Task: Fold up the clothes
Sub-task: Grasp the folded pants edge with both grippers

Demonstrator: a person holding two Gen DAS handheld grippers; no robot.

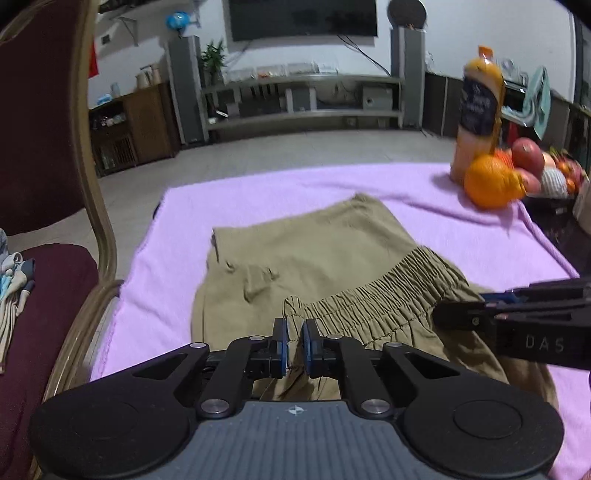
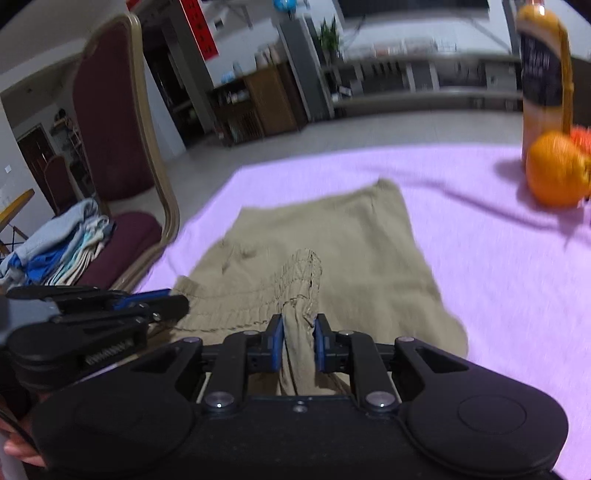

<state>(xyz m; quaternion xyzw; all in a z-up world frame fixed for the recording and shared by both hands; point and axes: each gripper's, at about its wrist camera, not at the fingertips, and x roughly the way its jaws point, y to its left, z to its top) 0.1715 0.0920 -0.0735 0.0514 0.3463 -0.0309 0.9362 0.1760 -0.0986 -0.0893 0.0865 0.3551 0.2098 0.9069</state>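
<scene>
Lilac towel [image 1: 258, 195] carries khaki shorts [image 1: 314, 251], orange [image 1: 491, 181], juice bottle [image 1: 478, 110].

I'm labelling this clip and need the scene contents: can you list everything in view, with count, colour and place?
shorts: one, khaki, partly folded on the cloth, elastic waistband nearest the grippers
cloth: one, lilac, spread over the table
juice bottle: one, orange with dark label, far right of the cloth
orange: one, orange, in front of the bottle
fruit pile: several pieces, mostly red, right of the orange
chair: one, maroon with gold frame, left of the table
stacked clothes: one pile, blue, white and beige, on the chair seat
television: one, black, on the far wall
left gripper: black with blue pads, shut on the waistband
right gripper: same colours, shut on bunched fabric
</scene>
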